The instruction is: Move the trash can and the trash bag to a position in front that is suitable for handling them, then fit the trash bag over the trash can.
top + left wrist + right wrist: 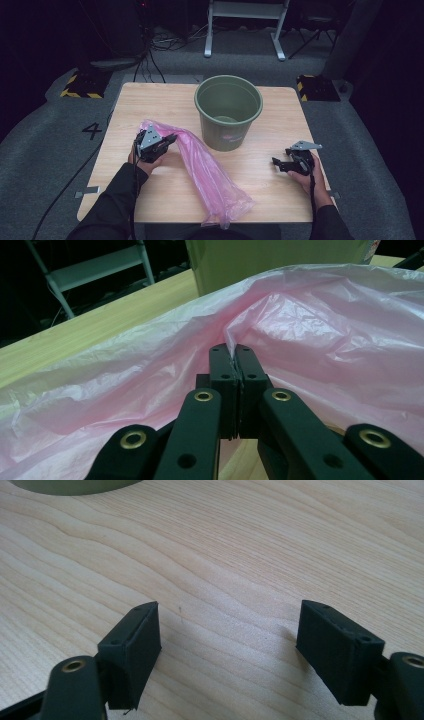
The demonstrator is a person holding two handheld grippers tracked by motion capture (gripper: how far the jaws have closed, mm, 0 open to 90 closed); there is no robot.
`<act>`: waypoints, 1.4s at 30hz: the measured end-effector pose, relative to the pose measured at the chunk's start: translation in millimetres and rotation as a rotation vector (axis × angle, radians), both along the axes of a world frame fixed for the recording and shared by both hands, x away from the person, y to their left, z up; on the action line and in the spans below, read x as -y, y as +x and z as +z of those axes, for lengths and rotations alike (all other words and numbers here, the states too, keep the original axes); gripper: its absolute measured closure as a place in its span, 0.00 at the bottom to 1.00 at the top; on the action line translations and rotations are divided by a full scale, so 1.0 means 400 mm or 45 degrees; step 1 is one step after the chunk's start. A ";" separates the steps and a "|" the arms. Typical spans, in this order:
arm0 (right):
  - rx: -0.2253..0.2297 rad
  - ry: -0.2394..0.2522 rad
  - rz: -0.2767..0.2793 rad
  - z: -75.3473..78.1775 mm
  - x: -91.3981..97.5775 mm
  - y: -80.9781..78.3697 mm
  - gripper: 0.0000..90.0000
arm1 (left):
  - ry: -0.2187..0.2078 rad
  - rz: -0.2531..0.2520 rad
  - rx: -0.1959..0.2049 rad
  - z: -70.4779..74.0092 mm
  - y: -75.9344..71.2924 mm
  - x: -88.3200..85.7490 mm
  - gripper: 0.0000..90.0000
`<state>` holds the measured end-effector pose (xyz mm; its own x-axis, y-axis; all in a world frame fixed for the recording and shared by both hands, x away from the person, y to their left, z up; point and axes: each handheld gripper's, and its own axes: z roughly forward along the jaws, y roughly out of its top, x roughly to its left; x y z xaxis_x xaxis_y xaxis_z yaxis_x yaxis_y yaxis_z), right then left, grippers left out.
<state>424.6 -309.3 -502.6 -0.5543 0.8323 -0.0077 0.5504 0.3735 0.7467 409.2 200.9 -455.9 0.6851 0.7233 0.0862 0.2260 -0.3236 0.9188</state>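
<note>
Pink, thin plastic: a crumpled bag (207, 170) lies across the wooden table (150, 97), running from left of centre in the high view down to the bottom edge near the middle. At its upper left end, the left gripper (167, 141) has its jaws pressed together on a pinch of the film; the left gripper view shows the bag (310, 330) tenting up from that pinch. Centre, toward the top, a green bucket (228, 111) stands upright, just beside the bag. At lower right, the right gripper (276, 163) rests low over bare wood with its jaws wide apart and nothing between them; the right gripper view shows the bucket's base (75, 486) at the upper left.

The step looks like opening the bag to line the bucket. To do it well, the left pinch should hold one layer at the mouth, while the right gripper crosses over and takes the opposite layer, then both pull gently apart.
</note>
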 end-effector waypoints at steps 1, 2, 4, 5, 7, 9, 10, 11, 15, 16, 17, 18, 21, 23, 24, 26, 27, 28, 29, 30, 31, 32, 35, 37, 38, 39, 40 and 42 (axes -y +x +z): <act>-0.001 0.000 0.000 0.000 0.000 0.000 0.29 | 0.000 0.001 0.002 0.000 0.000 0.001 0.98; -0.001 0.000 0.000 0.000 0.000 0.000 0.29 | 0.000 0.001 0.002 0.000 0.000 0.001 0.98; 0.000 0.000 -0.002 0.000 0.000 -0.001 0.29 | -0.001 0.004 0.009 0.004 -0.003 0.002 0.99; -0.001 0.001 -0.001 0.000 0.000 -0.001 0.29 | 0.001 -0.001 0.016 0.007 -0.005 0.002 0.99; -0.001 0.002 -0.001 0.000 0.000 -0.001 0.29 | -0.016 -0.005 0.032 0.017 -0.009 0.003 0.99; -0.001 0.002 0.000 0.000 0.000 -0.001 0.29 | -0.024 -0.003 0.039 0.021 -0.011 0.003 0.99; -0.001 0.002 0.000 0.000 0.000 -0.001 0.29 | -0.034 -0.014 0.054 0.028 -0.015 0.003 0.99; -0.001 0.002 0.000 0.000 0.000 -0.001 0.29 | -0.034 -0.020 0.064 0.031 -0.017 0.004 0.99; -0.001 0.002 -0.001 0.000 0.000 -0.001 0.29 | -0.049 -0.029 0.091 0.045 -0.027 0.005 0.99; -0.001 0.002 0.000 0.000 0.000 -0.001 0.29 | -0.049 -0.029 0.091 0.045 -0.027 0.005 0.99; -0.001 0.002 0.000 0.000 0.000 -0.001 0.29 | -0.059 -0.038 0.110 0.054 -0.030 0.004 0.99; -0.001 0.002 0.000 0.000 0.000 -0.001 0.29 | -0.061 -0.038 0.119 0.058 -0.030 0.003 0.99; -0.001 0.002 0.002 0.000 0.001 -0.002 0.29 | -0.058 -0.045 0.132 0.062 -0.025 0.001 0.99; -0.001 0.002 0.001 0.000 0.002 -0.003 0.29 | -0.056 -0.044 0.128 0.063 -0.023 -0.001 0.99; -0.001 0.003 0.002 0.000 0.002 -0.003 0.29 | -0.056 -0.044 0.128 0.063 -0.023 -0.001 0.99; -0.001 0.004 0.003 0.000 0.002 -0.003 0.29 | -0.049 -0.045 0.131 0.064 -0.021 -0.005 0.99; -0.001 0.004 0.002 0.000 0.002 -0.003 0.29 | -0.052 -0.050 0.134 0.066 -0.020 -0.007 0.99; -0.001 0.004 0.004 0.000 0.002 -0.003 0.29 | -0.057 -0.053 0.131 0.067 -0.018 -0.009 0.99; -0.003 0.006 0.002 0.000 0.003 -0.005 0.29 | -0.065 -0.059 0.128 0.073 -0.017 -0.012 0.99; -0.004 0.007 0.004 0.000 0.003 -0.006 0.29 | -0.064 -0.065 0.134 0.075 -0.017 -0.012 0.99; -0.004 0.007 0.004 0.000 0.003 -0.006 0.29 | -0.064 -0.065 0.134 0.075 -0.017 -0.012 0.99; -0.003 0.006 0.004 0.000 0.003 -0.006 0.29 | -0.062 -0.067 0.146 0.082 -0.017 -0.012 0.99; -0.004 0.008 0.003 0.000 0.004 -0.006 0.29 | -0.104 -0.083 0.162 0.103 -0.019 -0.011 0.99; -0.003 0.005 -0.003 0.000 0.004 -0.006 0.29 | -0.108 -0.098 0.170 0.114 -0.019 -0.009 0.99; -0.003 0.005 -0.003 0.000 0.004 -0.006 0.29 | -0.110 -0.103 0.173 0.119 -0.019 -0.008 0.99; -0.003 0.005 -0.003 0.000 0.004 -0.006 0.29 | -0.114 -0.109 0.173 0.123 -0.018 -0.008 0.99; -0.003 0.005 -0.003 0.000 0.004 -0.006 0.29 | -0.120 -0.113 0.178 0.127 -0.017 -0.008 0.99; -0.003 0.005 -0.003 0.000 0.004 -0.006 0.29 | -0.134 -0.113 0.178 0.132 -0.016 -0.008 0.99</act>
